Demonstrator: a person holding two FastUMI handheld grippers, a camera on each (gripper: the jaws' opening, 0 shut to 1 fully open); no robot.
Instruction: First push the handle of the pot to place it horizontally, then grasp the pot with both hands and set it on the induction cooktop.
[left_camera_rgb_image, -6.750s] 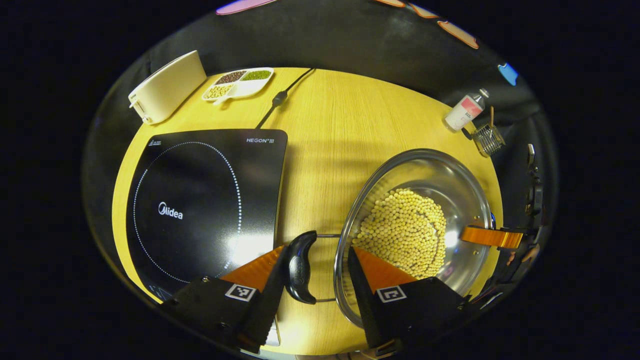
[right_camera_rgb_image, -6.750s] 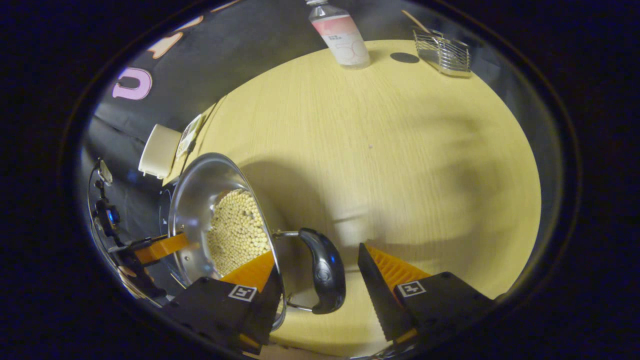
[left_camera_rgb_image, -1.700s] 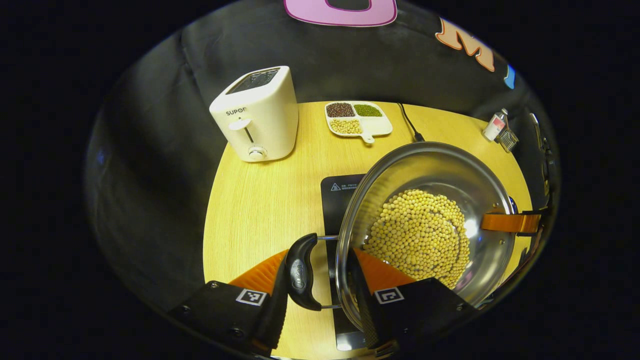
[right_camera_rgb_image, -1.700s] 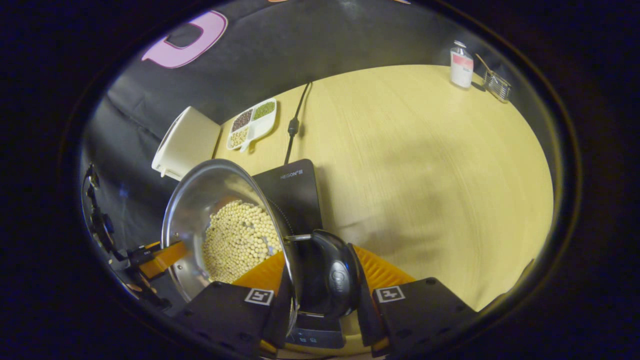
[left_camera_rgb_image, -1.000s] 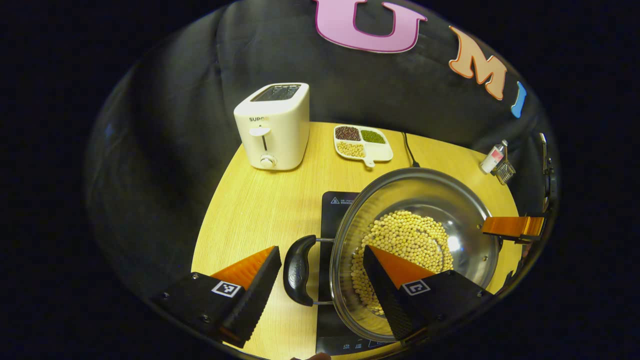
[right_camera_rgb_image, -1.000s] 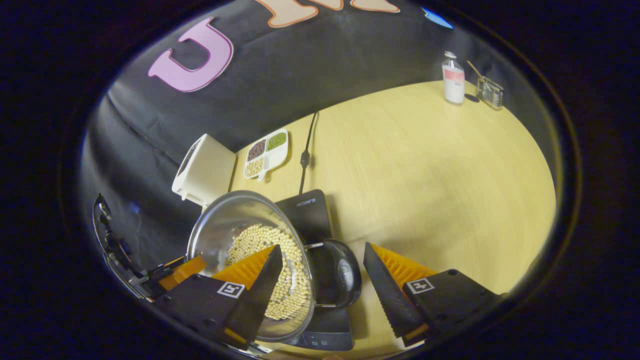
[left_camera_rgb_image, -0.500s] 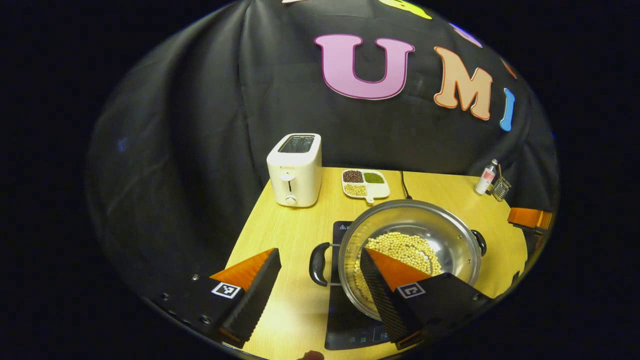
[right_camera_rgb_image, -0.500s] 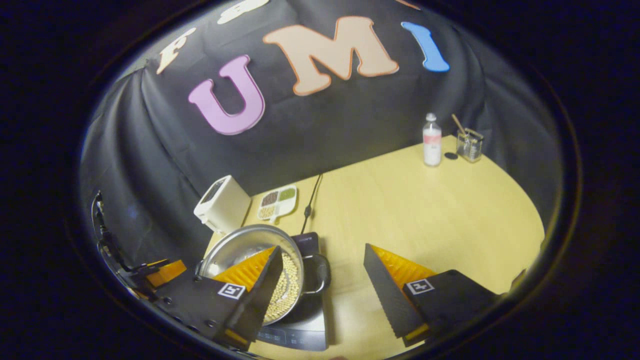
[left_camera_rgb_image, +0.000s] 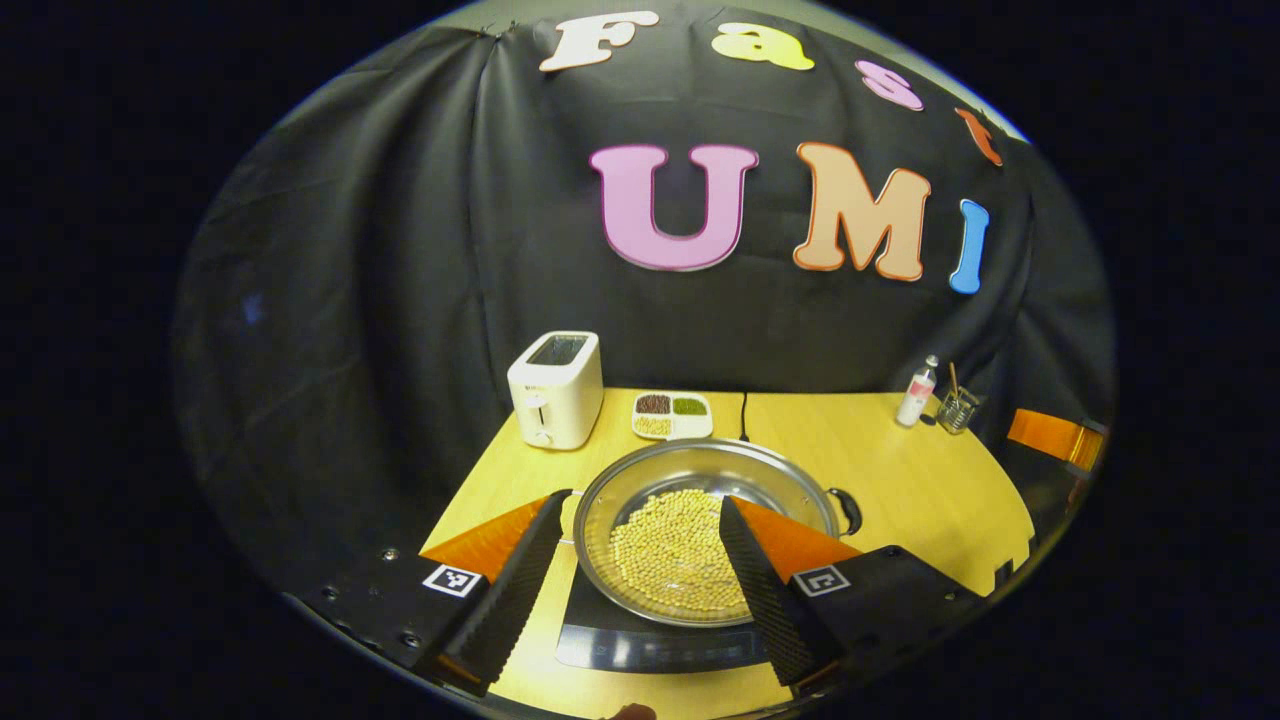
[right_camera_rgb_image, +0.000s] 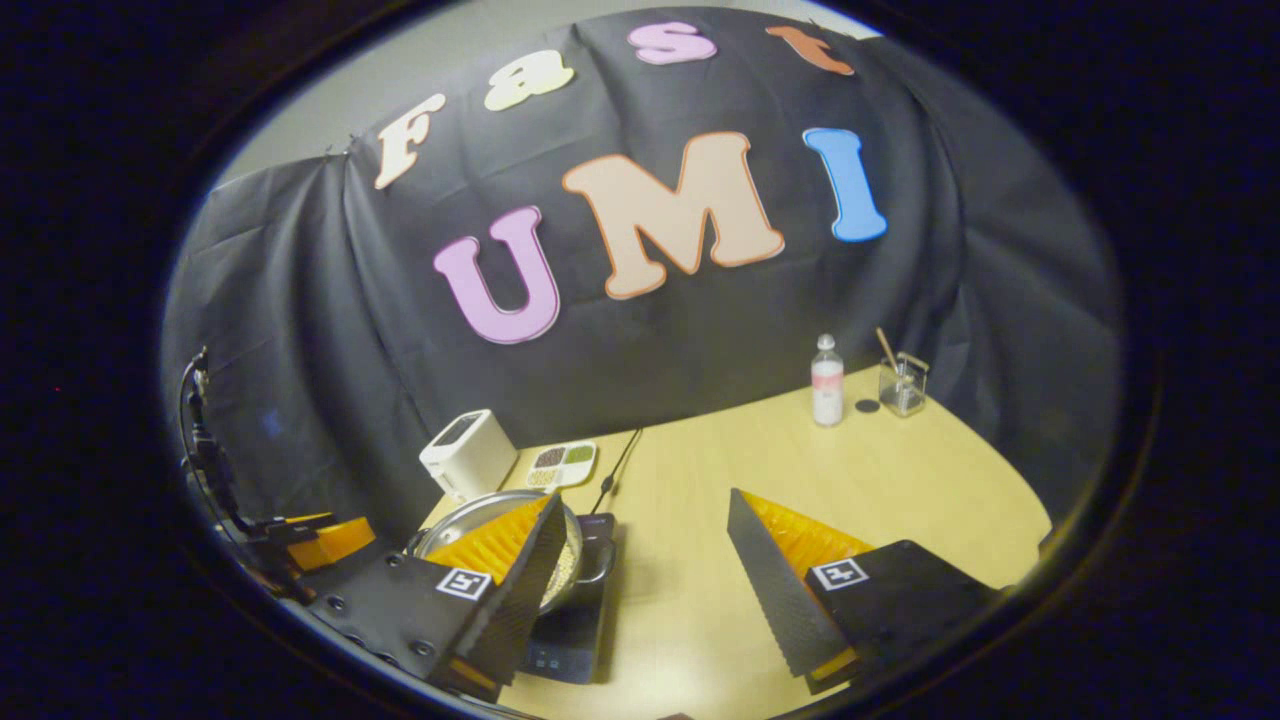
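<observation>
Shiny steel pot (left_camera_rgb_image: 700, 480) of yellow beans sat on black induction cooktop (left_camera_rgb_image: 660, 645). Left gripper (left_camera_rgb_image: 640, 555) and right gripper (right_camera_rgb_image: 640, 570) gaped wide, held nothing.

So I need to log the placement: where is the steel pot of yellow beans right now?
In the left gripper view, the steel pot of yellow beans sits on the black induction cooktop, in front of the white toaster.

- My left hand-held gripper (left_camera_rgb_image: 632, 560): jaws spread wide, nothing between the fingers, raised and angled downward.
- My right hand-held gripper (right_camera_rgb_image: 645, 560): jaws likewise wide apart, gripping nothing, held high and level with the left.
</observation>
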